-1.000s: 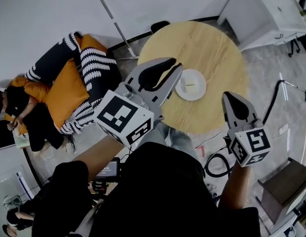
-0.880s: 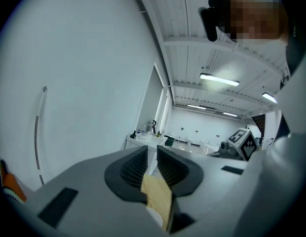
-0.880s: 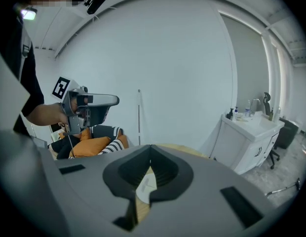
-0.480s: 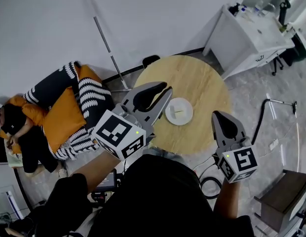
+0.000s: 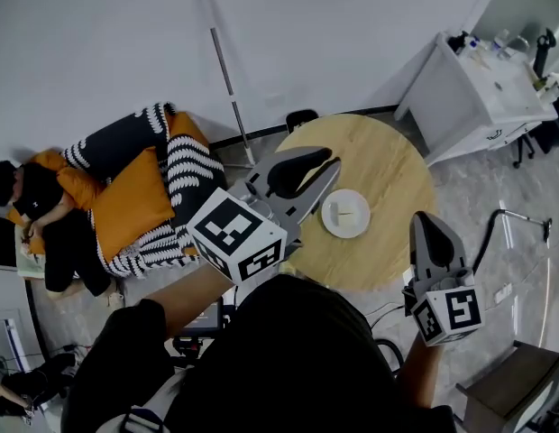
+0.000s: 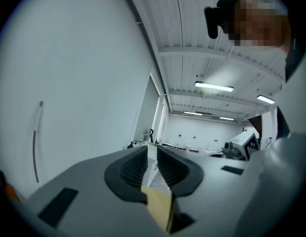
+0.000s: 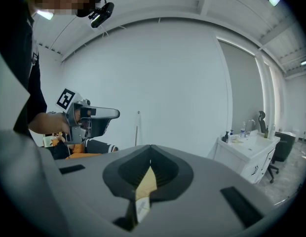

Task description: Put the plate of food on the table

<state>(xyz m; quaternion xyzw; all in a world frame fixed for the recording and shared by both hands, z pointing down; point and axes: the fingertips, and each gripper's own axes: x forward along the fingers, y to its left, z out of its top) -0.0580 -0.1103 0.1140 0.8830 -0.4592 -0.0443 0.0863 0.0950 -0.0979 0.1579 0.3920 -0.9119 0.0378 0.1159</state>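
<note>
Compared with a second ago, the left gripper (image 5: 332, 161) and right gripper (image 5: 425, 216) are higher above the round wooden bench (image 5: 388, 161). The plate of food (image 5: 345, 213) looks smaller and rests on the bench between them, touched by neither. The left fingers stand slightly apart with nothing between them, and the right fingers are pressed together, empty. A white sink cabinet (image 5: 469, 88) stands right of the bench, orange and striped cushions (image 5: 135, 201) left.
</note>
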